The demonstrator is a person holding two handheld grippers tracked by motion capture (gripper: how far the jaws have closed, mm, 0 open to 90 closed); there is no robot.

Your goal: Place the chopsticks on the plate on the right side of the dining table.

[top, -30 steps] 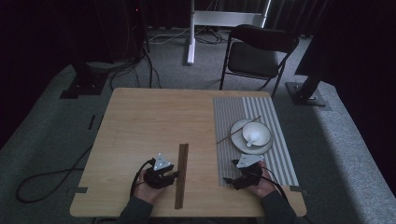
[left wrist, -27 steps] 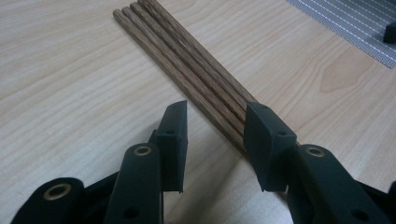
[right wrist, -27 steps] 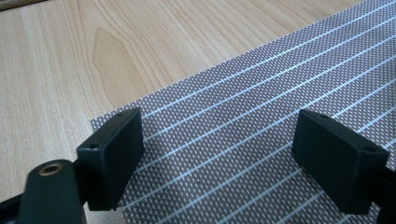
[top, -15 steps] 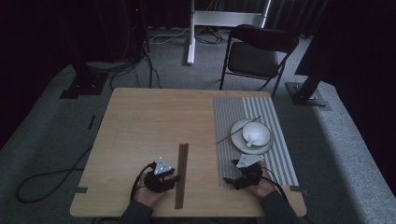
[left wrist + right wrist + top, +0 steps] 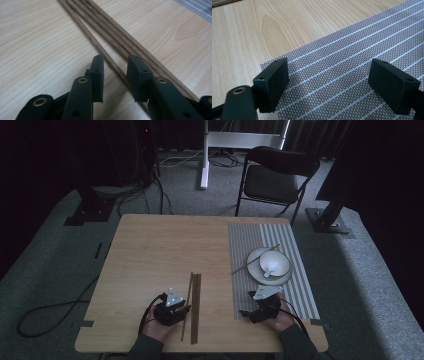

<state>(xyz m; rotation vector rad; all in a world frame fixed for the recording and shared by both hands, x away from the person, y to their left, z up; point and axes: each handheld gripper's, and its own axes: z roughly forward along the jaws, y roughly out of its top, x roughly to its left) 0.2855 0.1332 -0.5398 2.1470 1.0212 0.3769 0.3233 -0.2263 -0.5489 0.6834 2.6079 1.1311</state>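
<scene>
High view: your left gripper sits near the front edge of the counter, w/ its fingers at the near end of the chopsticks. They're dark brown wooden sticks, long and thin, lying in a tight bundle that runs front to back mid-counter; one stick is splayed a bit to the left at the near end. Your right gripper rests on the near left corner of the striped placemat. Further back on the mat there's a white plate w/ a white bowl on it and another stick laid across the plate.

Left gripper view: the fingers have just been closing and now straddle a single chopstick, the leftmost one, split off from the rest. Grain is visible, round section. There's a gap both sides, pads aren't pressing it. The other sticks pass just right of the right finger.

Right gripper view: fingers are wide apart w/ nothing between them, hovering over the grey dotted mat w/ its pale stripes, close to the mat's corner.
</scene>
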